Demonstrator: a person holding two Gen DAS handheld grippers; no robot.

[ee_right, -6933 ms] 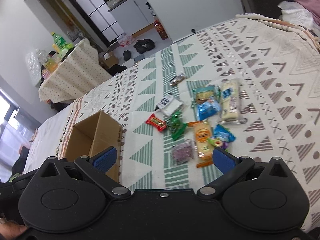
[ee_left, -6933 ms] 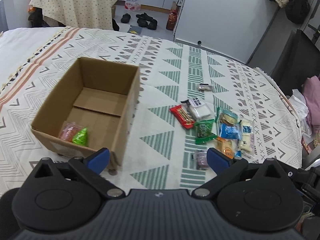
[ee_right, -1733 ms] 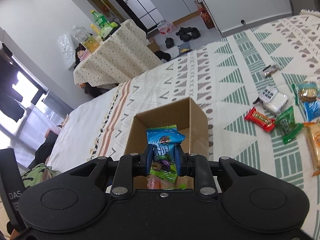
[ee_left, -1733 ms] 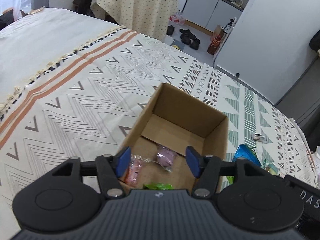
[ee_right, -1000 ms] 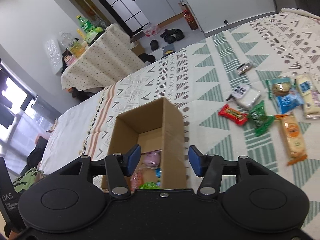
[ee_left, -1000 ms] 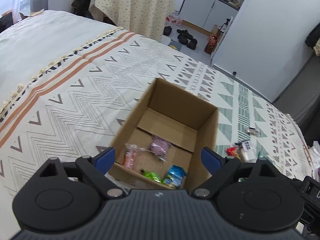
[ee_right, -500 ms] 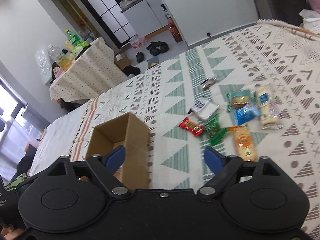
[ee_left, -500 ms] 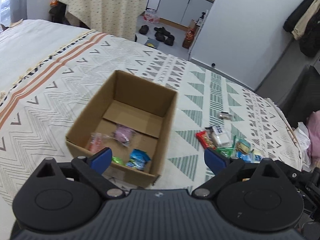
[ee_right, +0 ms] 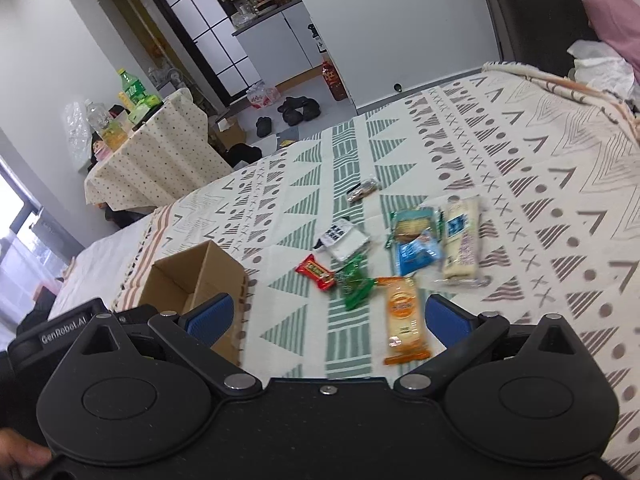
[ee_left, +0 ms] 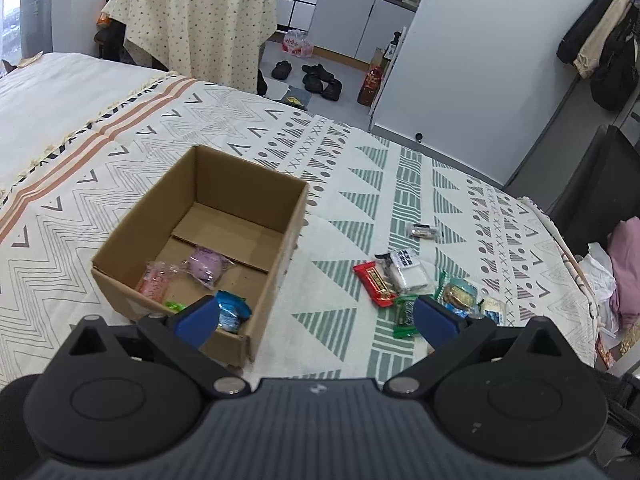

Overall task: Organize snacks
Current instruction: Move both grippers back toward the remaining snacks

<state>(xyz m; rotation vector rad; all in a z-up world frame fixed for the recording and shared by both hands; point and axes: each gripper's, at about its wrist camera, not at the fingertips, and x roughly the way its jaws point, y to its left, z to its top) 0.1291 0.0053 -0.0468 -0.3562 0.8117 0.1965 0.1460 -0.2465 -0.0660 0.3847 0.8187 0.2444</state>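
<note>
My left gripper (ee_left: 316, 316) and right gripper (ee_right: 327, 317) had just spread their fingers wide, nothing between them, ready for the next packet; nearest my right lay the orange snack (ee_right: 404, 314) on the bed (ee_right: 540, 184); the cardboard box (ee_left: 280, 236), placed alongside for easy drops, held four packets; further snacks (ee_left: 400, 280) waited beyond.

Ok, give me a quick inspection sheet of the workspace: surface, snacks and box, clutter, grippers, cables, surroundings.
Surface: patterned bedspread, flat.
Job's things: cardboard box holds four packets; red bar, green packet, orange pack and others lie loose beside it.
Clutter: pink cloth at the bed's edge.
Grippers: left gripper and right gripper open, nothing between the jaws, which have just been opening.
Cables: nothing seen.
Surroundings: covered table, shoes on the floor.
</note>
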